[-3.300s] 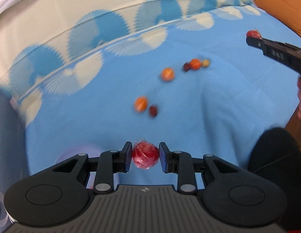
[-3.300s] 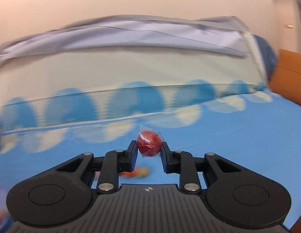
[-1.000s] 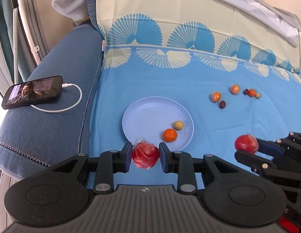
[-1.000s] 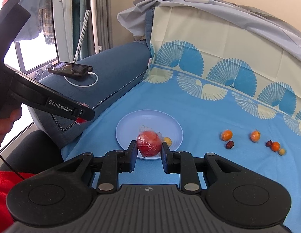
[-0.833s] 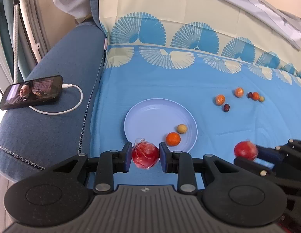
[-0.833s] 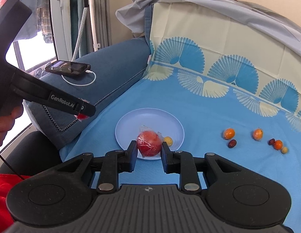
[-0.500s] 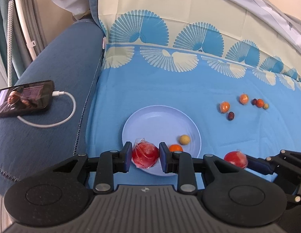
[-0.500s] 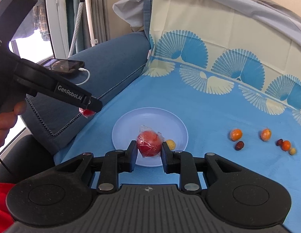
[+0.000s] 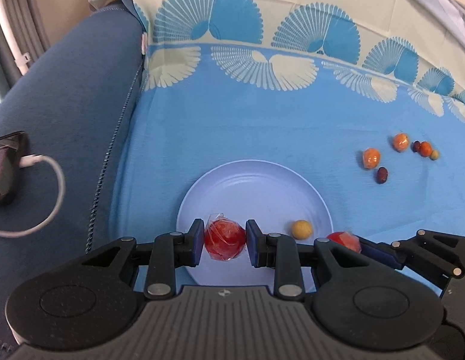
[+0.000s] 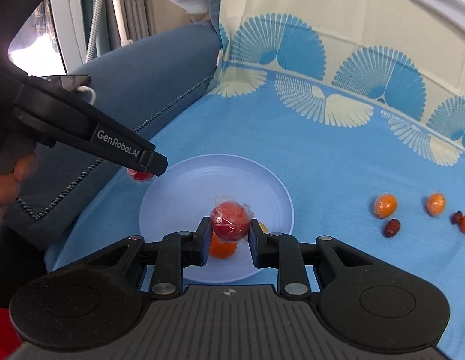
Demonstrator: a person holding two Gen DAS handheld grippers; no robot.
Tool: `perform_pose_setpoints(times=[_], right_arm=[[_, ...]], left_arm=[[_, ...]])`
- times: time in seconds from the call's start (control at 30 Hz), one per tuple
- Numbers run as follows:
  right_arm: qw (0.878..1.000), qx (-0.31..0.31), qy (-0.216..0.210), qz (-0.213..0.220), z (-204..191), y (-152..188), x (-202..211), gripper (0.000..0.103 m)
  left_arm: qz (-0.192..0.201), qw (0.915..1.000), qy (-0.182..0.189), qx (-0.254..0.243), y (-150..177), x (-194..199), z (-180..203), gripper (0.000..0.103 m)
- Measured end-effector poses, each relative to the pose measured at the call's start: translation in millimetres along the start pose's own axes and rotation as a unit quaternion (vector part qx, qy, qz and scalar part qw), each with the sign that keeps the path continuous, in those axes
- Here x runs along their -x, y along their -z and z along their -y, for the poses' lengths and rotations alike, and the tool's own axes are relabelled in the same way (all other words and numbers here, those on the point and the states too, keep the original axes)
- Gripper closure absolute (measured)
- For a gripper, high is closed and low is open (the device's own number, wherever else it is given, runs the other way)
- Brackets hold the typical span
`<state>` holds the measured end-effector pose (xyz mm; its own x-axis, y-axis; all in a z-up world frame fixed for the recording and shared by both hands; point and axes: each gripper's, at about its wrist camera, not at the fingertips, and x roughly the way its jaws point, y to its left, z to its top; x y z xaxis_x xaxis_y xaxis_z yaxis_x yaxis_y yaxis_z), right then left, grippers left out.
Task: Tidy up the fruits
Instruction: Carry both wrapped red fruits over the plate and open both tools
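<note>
Left wrist view, round red fruit (image 9: 224, 240), glossy crinkled clear wrap, tinted orange

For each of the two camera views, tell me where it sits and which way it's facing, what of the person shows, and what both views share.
Left wrist view: sits on the left gripper, looking steeply down at the plate; it holds a wrapped red fruit. The right gripper enters at lower right.
Right wrist view: sits on the right gripper, looking down across the plate, clamping its own red fruit. The left gripper and the person's fingers show at left.
Shared: plate, blue cloth, loose fruits.
</note>
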<state>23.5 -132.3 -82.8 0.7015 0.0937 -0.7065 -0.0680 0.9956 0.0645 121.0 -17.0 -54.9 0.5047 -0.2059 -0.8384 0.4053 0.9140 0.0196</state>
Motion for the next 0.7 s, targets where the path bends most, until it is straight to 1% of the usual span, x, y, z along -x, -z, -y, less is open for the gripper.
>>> perform_pose_setpoints(times=[0.17,0.33,0.37,0.4,0.43,0.47,0.5,0.53,0.57,0.6,0.7], right_arm=[[1.0,-0.008,-0.002,-0.014,8,-2,-23,0.076],[1.0,-0.008,-0.007,-0.026,11,-3,-44,0.075],[1.0,-0.01,-0.008,-0.026,11,-4,-48,0.075],[1.0,-0.012,-0.01,-0.025,12,-6,-50,0.074],[1.0,-0.015,-0.015,-0.023,14,-8,-52,0.071],[0.999,-0.019,-0.021,-0.023,15,-10,-52,0.057],[0.999,-0.023,-0.028,-0.022,16,-13,-52,0.041],[0.999,-0.027,-0.028,-0.019,17,-15,-49,0.035],[0.999,-0.03,-0.024,-0.016,18,-16,-45,0.027],[0.999,-0.03,-0.02,-0.015,17,-16,-40,0.02],[0.999,-0.036,-0.012,-0.026,11,-10,-21,0.011]], left_arm=[[-0.012,0.9999,-0.005,-0.01,-7,-26,1,0.07],[-0.017,0.9996,-0.019,-0.015,-11,-48,-2,0.07],[-0.014,0.9996,-0.022,-0.013,-11,-51,-3,0.066],[-0.009,0.9997,-0.022,-0.012,-12,-52,-5,0.058],[-0.004,0.9997,-0.022,-0.011,-12,-51,-5,0.034],[0.006,0.9996,-0.024,-0.009,-13,-49,-6,0.01],[0.019,0.9993,-0.03,-0.008,-12,-44,-7,0.003],[0.032,0.9988,-0.036,-0.008,-11,-37,-8,0.0],[0.042,0.9984,-0.037,-0.01,-10,-31,-8,0.0],[0.041,0.9984,-0.034,-0.017,-9,-25,-8,0.0],[0.029,0.9982,-0.044,-0.027,3,-8,-7,0.0]])
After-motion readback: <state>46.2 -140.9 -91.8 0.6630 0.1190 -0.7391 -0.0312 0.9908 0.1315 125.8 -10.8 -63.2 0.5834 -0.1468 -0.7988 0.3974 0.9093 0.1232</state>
